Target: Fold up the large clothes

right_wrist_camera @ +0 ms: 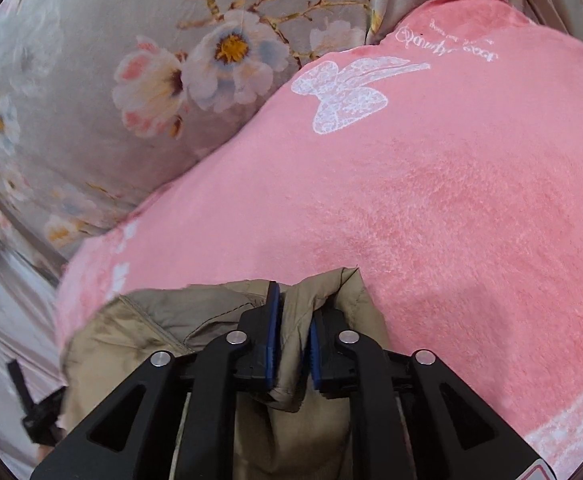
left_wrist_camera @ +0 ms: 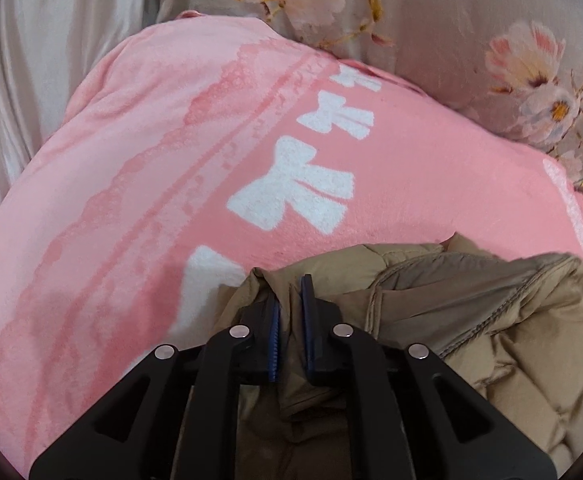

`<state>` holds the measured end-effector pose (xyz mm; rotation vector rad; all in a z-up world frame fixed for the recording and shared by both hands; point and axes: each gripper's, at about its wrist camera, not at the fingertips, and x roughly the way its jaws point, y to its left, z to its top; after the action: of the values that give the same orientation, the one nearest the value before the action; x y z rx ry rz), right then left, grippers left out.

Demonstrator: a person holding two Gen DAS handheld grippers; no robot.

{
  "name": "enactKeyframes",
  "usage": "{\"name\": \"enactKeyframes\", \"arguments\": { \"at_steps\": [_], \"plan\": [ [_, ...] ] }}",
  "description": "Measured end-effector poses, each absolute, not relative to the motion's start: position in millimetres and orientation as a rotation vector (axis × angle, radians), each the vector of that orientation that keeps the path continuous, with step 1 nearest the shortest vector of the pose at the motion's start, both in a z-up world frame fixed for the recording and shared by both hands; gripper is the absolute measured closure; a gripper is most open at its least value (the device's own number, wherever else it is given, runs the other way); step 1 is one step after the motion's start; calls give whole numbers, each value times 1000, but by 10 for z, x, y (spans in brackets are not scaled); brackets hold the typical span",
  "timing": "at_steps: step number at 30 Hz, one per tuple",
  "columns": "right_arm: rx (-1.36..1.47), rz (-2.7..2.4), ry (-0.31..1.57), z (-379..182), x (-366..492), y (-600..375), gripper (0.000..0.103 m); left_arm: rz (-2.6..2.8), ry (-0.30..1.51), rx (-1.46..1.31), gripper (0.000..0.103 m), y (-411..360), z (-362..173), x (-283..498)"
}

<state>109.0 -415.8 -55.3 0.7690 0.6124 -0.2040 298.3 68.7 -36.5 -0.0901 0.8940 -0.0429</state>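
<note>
Left wrist view: the left gripper (left_wrist_camera: 289, 308) has its jaws narrow, with a fold of the tan quilted jacket (left_wrist_camera: 491, 320) between the blue pads (left_wrist_camera: 274, 332); a thin gap shows beside the fabric, so whether the pads press is uncertain. The jacket lies at the near edge and extends rightward from this gripper, resting on a pink blanket (left_wrist_camera: 131, 160) printed with white bows.

Right wrist view: the right gripper (right_wrist_camera: 293, 320) likewise has narrow jaws around a bunched jacket corner (right_wrist_camera: 327, 292), the garment running leftward from it. The jacket's long axis therefore appears to span left to right between the two grippers, each at one end, neither clearly nearer.

Cursive white writing (right_wrist_camera: 447, 40) sits far right on the blanket, inverted and illegible. A floral sheet (right_wrist_camera: 91, 60) lies beyond.
</note>
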Motion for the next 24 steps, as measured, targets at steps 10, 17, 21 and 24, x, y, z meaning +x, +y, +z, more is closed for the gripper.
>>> {"name": "enactKeyframes", "arguments": {
  "at_steps": [10,17,21,24],
  "plan": [
    [534,-351,445,420,261,-4045,55,48,642,27,24,1033,722,2503],
    [222,-191,587,540,1263,-2867,97,-156,744,70,43,-94,703,2729],
    [172,-108,707,237,1772,-2485,98,-249,849,105,50,-724,348,2874],
    [153,-92,781,-12,1981,-2391,98,-260,902,120,50,-971,70,2971]
  ]
}}
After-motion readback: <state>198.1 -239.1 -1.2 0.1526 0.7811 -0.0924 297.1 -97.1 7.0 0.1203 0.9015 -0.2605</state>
